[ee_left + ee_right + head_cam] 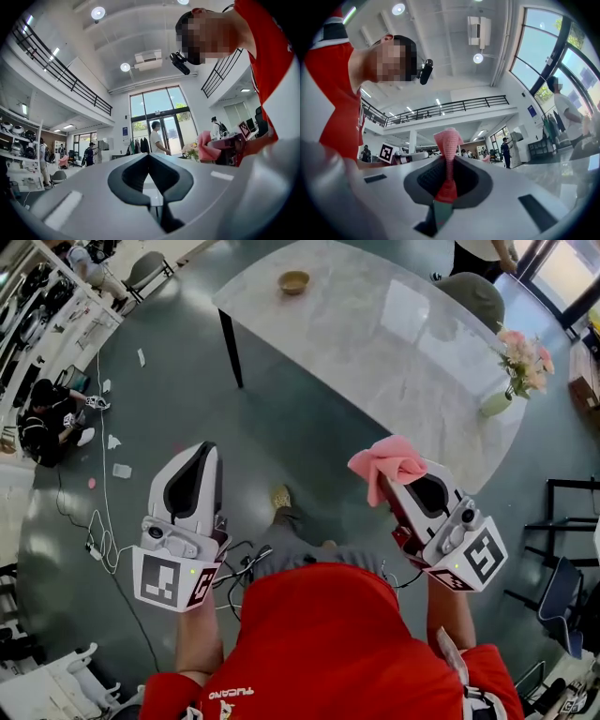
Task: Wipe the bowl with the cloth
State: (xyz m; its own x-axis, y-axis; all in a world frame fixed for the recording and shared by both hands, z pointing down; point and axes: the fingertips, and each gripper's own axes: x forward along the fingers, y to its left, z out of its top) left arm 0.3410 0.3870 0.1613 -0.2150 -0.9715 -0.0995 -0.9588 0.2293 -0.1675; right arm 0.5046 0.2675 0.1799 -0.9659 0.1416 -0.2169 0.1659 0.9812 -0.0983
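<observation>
Approach stage. The right gripper (396,486) pinches the pink cloth (387,460), and the left gripper (201,454) is closed on nothing. The bowl (293,282) sits well apart on the table (403,343). Next, probably, the cloth must be carried to it.

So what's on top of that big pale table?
A small bowl near its far-left corner and a vase of pink flowers by the right edge. The table hides the floor beneath.
</observation>
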